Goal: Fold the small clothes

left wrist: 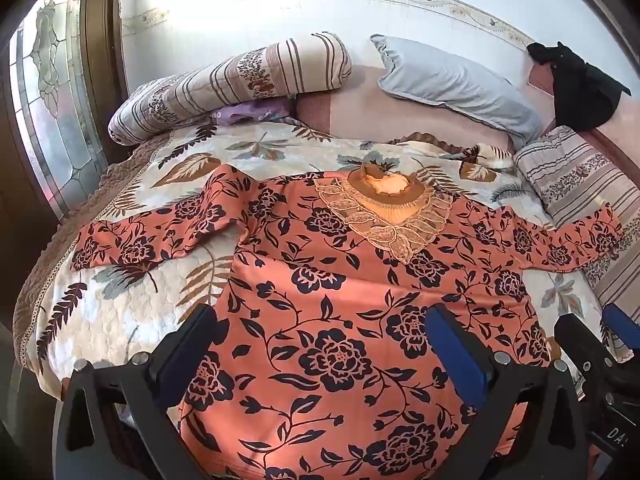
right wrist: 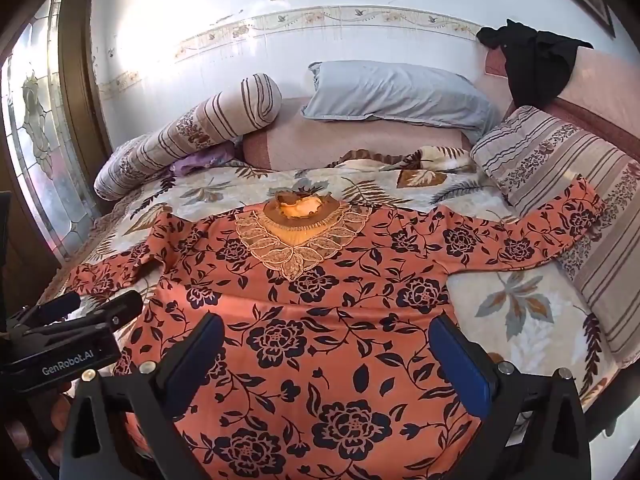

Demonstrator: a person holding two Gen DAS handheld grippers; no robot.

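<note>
On the leaf-print bedspread point(left wrist: 132, 312), the orange floral blouse point(left wrist: 340, 320) lay flat, neckline away from both grippers, sleeves spread sideways. The left gripper point(left wrist: 320, 344) and right gripper point(right wrist: 328, 352) hovered over its hem, jaws spread, holding nothing.

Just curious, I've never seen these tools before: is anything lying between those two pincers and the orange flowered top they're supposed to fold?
Nothing visible. The left gripper and right gripper are both open directly over the orange top, which lies spread flat on the bedspread.
</note>
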